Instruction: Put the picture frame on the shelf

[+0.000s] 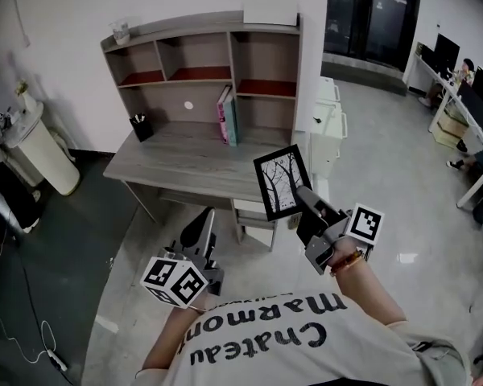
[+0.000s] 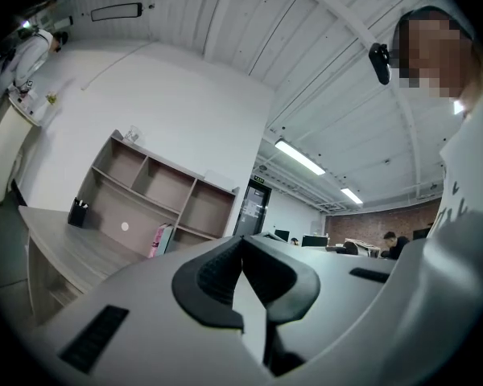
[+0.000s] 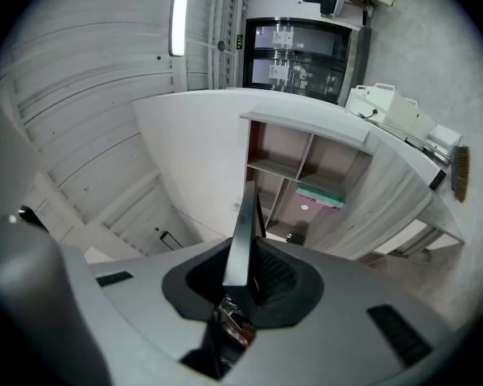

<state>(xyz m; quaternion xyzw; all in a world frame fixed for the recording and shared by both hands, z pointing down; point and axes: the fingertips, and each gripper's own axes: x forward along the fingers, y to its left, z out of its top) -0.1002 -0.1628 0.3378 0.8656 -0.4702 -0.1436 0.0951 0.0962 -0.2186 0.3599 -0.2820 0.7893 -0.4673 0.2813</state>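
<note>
A black picture frame with a bare-tree print is held upright in the air in front of the desk. My right gripper is shut on its lower right edge. In the right gripper view the frame shows edge-on between the pads. The wooden shelf unit stands on the grey desk ahead, with several open compartments. My left gripper hangs low at the left, shut with nothing between its pads.
Pink and teal books stand on the desk under the shelf. A black pen holder sits at the desk's left. A glass cup rests on the shelf top. A white cabinet stands to the right, a white bin to the left.
</note>
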